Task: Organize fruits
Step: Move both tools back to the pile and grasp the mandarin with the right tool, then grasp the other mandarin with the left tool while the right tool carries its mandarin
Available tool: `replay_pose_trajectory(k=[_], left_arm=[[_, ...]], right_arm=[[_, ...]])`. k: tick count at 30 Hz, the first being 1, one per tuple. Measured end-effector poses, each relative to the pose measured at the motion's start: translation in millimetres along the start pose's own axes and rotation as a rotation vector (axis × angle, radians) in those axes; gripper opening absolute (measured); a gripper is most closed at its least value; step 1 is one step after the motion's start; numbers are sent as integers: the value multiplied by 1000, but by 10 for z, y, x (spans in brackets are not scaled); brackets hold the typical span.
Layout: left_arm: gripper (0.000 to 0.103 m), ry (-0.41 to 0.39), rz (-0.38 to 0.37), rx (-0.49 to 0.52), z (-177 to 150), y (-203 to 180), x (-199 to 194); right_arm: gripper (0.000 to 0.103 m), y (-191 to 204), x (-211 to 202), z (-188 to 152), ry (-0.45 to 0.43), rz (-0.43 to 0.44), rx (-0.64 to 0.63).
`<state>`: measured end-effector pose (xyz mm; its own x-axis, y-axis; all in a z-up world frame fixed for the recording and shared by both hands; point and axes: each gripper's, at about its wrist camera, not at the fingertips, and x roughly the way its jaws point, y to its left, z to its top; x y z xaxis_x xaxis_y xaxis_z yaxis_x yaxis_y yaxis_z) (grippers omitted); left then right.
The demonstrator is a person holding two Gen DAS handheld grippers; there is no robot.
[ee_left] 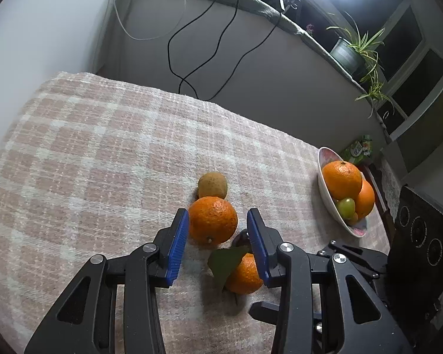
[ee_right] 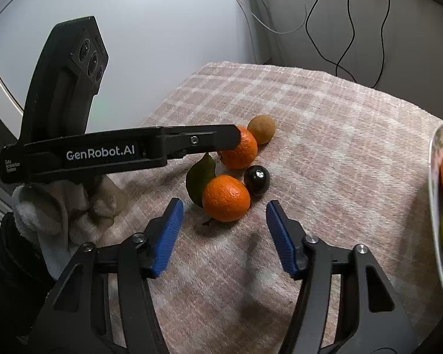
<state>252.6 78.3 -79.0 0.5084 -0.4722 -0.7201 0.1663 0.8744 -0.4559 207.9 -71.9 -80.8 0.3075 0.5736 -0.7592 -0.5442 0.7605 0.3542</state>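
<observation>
Now both tongs, left (ee_left: pixel 218 218) and right (ee_right: pixel 224 209), gape released, angled down at oranges (ee_left: pixel 212 220).

Brand on left hand-held gripper (ee_right: pixel 234 141) side: "GenRobot.AI", in white letters.
Small print at its rear end: too small to read.
Green package (ee_left: pixel 361 149) print: was blurred, unreadable.

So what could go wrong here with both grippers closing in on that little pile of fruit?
The left hand-held gripper is open around the far orange, which touches the kiwi and may knock it away. The right hand-held gripper faces the leafy orange beside the dark plum, which could roll. The two grippers may also collide.
</observation>
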Motion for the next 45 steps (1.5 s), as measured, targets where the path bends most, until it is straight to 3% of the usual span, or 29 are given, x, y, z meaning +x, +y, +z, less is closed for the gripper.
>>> replay_pose_trajectory(k=[11,16,32,45], left_arm=[[39,1,-13,-15,26,59,32],[37,9,1,-15,16,88,55],[35,-32,-4,-36,-55,138,-64],[35,-77,-22,-18,-110,-74,-263]], right_arm=[[59,-29,211,83,30,24,37],[40,-54,242,82,38,33,53],[39,-4,85,-31,10,26,39],[39,-93,-458,-234,-63,39,60]])
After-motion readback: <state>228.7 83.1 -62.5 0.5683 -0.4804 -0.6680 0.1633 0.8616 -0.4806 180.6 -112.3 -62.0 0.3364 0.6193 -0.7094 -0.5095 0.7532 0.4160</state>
